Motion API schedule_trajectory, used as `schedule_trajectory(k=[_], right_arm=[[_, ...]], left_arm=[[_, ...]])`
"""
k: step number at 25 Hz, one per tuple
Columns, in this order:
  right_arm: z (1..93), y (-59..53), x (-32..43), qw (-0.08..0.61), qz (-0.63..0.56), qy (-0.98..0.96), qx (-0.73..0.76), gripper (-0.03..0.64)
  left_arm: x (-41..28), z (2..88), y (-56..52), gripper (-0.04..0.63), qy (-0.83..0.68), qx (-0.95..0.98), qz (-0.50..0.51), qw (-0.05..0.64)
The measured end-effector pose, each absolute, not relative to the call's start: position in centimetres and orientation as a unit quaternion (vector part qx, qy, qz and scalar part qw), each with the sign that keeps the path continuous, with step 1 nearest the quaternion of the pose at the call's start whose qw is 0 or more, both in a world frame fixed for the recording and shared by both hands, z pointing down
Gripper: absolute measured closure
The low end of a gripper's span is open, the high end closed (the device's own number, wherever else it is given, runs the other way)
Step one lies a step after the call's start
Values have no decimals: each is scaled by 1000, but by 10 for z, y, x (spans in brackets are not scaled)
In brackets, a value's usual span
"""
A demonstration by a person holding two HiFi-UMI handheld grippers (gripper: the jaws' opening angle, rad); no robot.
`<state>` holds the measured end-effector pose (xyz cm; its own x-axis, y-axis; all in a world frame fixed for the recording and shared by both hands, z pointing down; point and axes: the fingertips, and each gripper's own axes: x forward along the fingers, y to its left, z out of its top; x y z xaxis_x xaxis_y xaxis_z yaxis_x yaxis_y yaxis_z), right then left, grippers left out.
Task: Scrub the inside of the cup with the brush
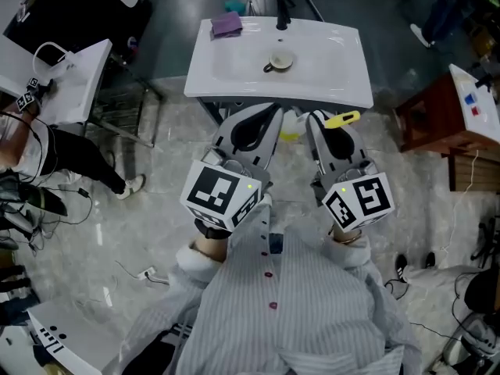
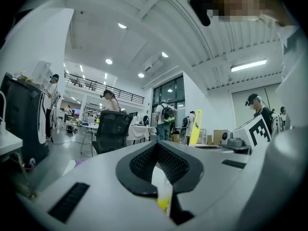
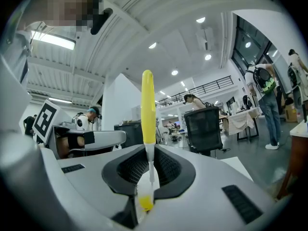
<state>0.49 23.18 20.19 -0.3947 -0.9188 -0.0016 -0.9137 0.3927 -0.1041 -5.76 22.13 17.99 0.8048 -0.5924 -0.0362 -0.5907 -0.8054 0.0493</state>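
**One brush gripped, one cup left in the basin**

Two tongs are seen in the head view, held side by side in the lower middle of the frame, close to a striped shirt point(image 1: 289, 303).

The right tongs point(image 3: 148, 150) are closed on the single brush point(image 3: 148, 107). Its thin white stem is pinched between the pads, and its yellow handle is seen rising straight up through the middle of the right gripper view.

The left tongs point(image 2: 159, 158) are closed together. A narrow white and yellow strip is seen in the slit between them, but whether it is gripped cannot be told. In the left gripper view the same yellow handle is seen right of centre.

One cup point(image 1: 280, 61) is seen at the upper middle of the head view. It is set in the bowl of one white washbasin point(image 1: 328, 69), with its mouth facing up and its handle turned to the left of the frame. It is well apart from both tongs and from the brush.

One purple cloth point(image 1: 227, 24) is laid on the basin's upper left corner, and one dark tap point(image 1: 283, 14) is seen at the basin's top edge, just above the cup.
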Motion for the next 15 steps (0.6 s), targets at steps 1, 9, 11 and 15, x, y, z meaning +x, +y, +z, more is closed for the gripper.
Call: schedule_trajectory(k=[1, 9, 11, 15], right_arm=[[203, 226, 4, 30, -43, 833, -551, 558], [214, 183, 0, 30, -53, 821, -567, 558], [217, 172, 1, 28, -56, 820, -569, 558], [223, 150, 9, 24, -63, 820, -568, 558]], left_arm=[[-59, 181, 215, 586, -310, 950, -24, 18], [-72, 198, 169, 586, -307, 951, -9, 27], [-72, 202, 158, 586, -308, 951, -6, 31], [-66, 210, 136, 586, -310, 950, 0, 39]])
